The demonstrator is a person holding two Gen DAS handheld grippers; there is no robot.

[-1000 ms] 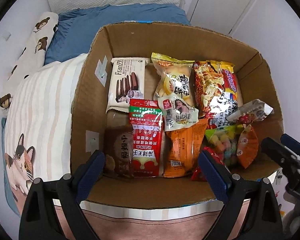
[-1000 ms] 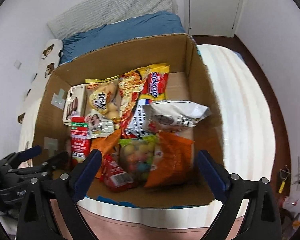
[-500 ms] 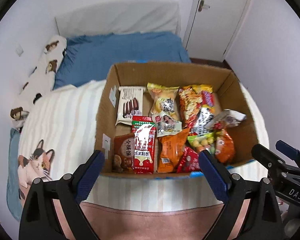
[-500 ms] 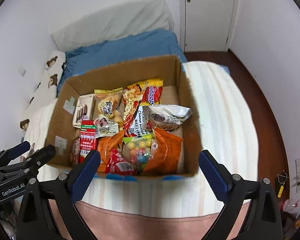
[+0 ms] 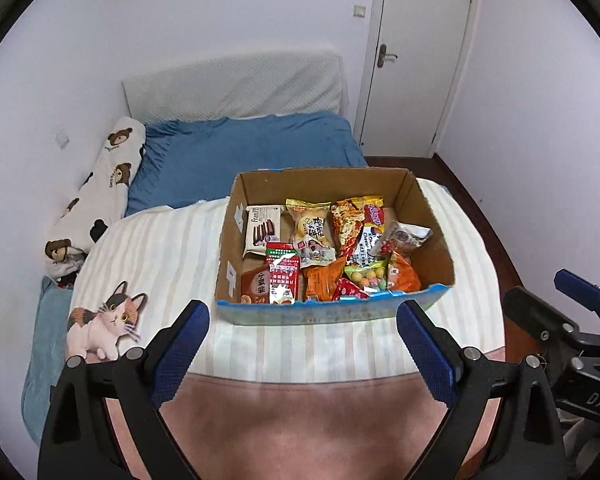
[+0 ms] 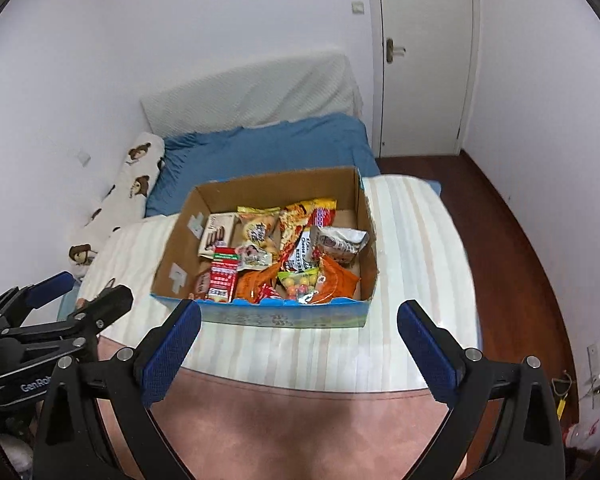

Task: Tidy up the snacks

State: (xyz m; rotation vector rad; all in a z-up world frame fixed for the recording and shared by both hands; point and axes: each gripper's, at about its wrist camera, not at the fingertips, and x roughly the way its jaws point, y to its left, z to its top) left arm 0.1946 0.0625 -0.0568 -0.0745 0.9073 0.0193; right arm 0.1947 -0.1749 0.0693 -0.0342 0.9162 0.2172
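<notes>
Snack box on bed, both grippers clear

Bed with cream striped cover [image 5: 160, 248] carries an open brown cardboard box [image 5: 432, 220] filled with snack packets [image 5: 320, 256]. Left gripper [image 5: 302, 336] and right gripper [image 6: 300, 334] hang near the box's front wall, fingers wide apart, holding nothing.

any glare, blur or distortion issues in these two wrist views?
Left wrist: sharp; glare on the red packet; fisheye bows the door; black vignette corners. Right wrist: softer, slight motion blur on the box and bedspread; same bowing and vignette. Even indoor light, soft shadows in both.
</notes>
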